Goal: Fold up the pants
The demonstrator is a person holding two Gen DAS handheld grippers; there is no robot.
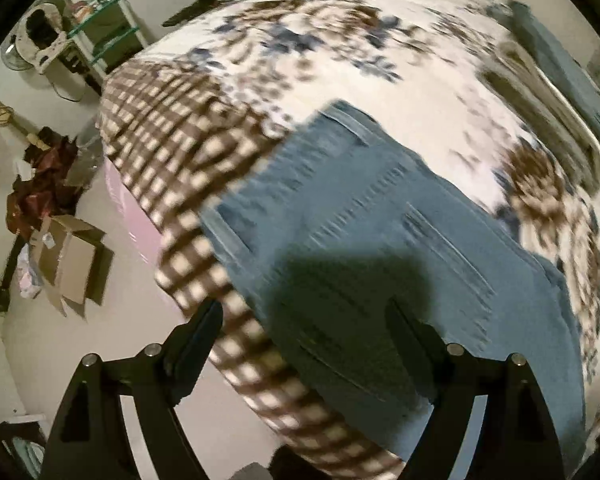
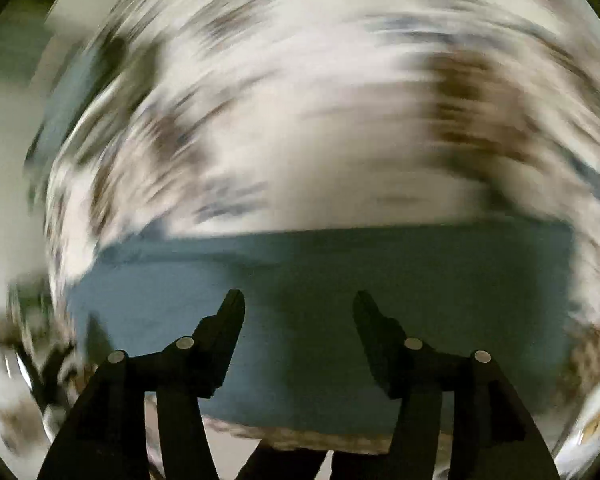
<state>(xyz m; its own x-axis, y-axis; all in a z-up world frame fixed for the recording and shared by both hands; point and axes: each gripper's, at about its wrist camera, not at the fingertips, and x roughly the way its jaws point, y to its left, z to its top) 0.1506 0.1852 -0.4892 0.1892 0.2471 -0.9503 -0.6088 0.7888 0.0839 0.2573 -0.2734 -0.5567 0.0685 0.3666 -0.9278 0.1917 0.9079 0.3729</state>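
A pair of blue denim pants (image 1: 380,240) lies flat on a bed with a floral and checked cover (image 1: 340,60), near the bed's edge. My left gripper (image 1: 304,312) is open and empty, held above the pants with its shadow falling on the denim. In the right wrist view, which is heavily blurred, the pants (image 2: 320,280) show as a blue band across the bed. My right gripper (image 2: 298,300) is open and empty above that band.
The bed's checked edge (image 1: 172,152) drops to a pale floor at the left. An open cardboard box (image 1: 72,260), a pile of dark red cloth (image 1: 40,184) and a shelf unit (image 1: 108,32) stand on the floor. A second blue garment (image 1: 560,68) lies at the bed's far right.
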